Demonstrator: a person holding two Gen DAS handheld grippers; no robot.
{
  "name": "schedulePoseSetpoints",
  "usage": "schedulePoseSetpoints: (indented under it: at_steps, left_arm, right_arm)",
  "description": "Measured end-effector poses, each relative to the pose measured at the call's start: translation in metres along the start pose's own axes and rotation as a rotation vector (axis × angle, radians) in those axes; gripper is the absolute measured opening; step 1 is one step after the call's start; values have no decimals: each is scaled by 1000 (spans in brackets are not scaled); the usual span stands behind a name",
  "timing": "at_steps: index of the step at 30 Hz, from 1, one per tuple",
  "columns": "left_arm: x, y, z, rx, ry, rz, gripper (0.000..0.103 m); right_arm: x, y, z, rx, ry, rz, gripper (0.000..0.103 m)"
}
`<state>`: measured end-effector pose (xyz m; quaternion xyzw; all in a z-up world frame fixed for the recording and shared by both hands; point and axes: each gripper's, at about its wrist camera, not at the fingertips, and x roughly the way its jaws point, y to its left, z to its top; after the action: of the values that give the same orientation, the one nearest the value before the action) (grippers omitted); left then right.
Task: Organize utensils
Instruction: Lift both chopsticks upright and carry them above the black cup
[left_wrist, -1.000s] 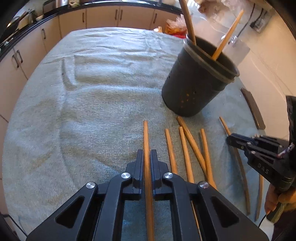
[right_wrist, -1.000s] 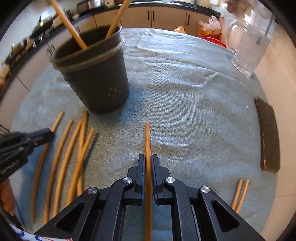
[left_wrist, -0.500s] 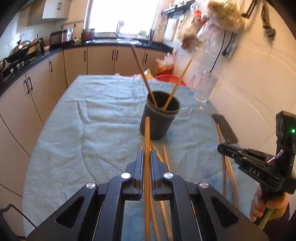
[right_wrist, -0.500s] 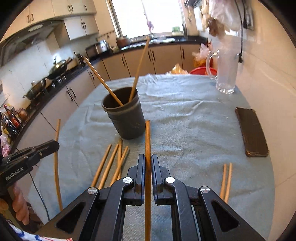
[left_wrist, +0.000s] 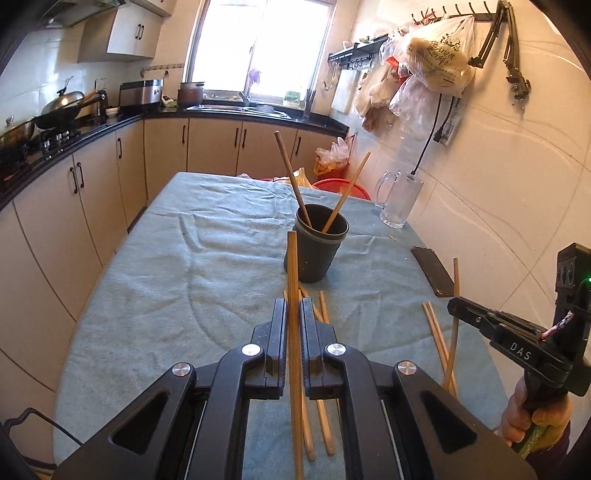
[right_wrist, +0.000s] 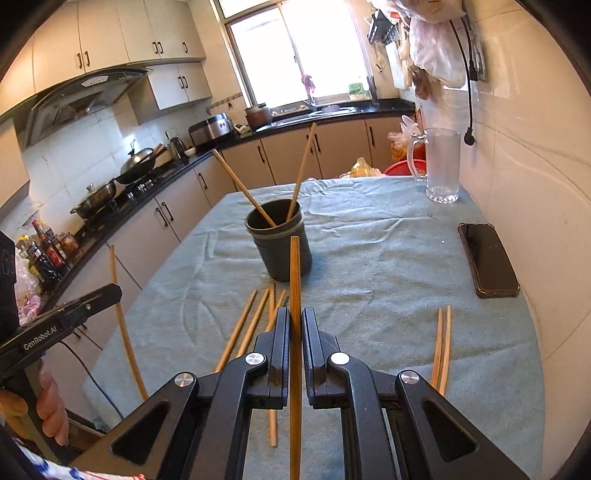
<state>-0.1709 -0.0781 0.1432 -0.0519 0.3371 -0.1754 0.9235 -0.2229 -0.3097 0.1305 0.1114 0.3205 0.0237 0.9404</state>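
Note:
A dark round holder (left_wrist: 314, 243) stands on the cloth-covered table (left_wrist: 155, 295) with two wooden chopsticks leaning in it; it also shows in the right wrist view (right_wrist: 282, 240). My left gripper (left_wrist: 292, 306) is shut on a wooden chopstick (left_wrist: 293, 280), held above the table and pointing at the holder. My right gripper (right_wrist: 294, 314) is shut on another chopstick (right_wrist: 294, 273), also raised and pointing at the holder. Several loose chopsticks (right_wrist: 255, 321) lie on the cloth before the holder. A pair (right_wrist: 442, 343) lies at the right.
A black phone (right_wrist: 487, 258) lies near the table's right edge. A glass jug (right_wrist: 441, 166) stands at the far right by the wall. Kitchen counters and cabinets (left_wrist: 92, 184) run along the left and back.
Both grippers have lifted off the table, each with its chopstick, and pulled back and tilted up, so the holder now looks farther away.

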Motion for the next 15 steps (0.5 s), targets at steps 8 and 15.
schedulePoseSetpoints:
  at_steps: [8,15]
  left_arm:
    - [-21,-5,-7,6,-31,-5,6]
    - [-28,-14,-8,24,-48,-28,6]
  right_arm:
    - [-24,10,-7,-11,-44,38,7]
    - [-35,19,-10,-34,-64,55,7]
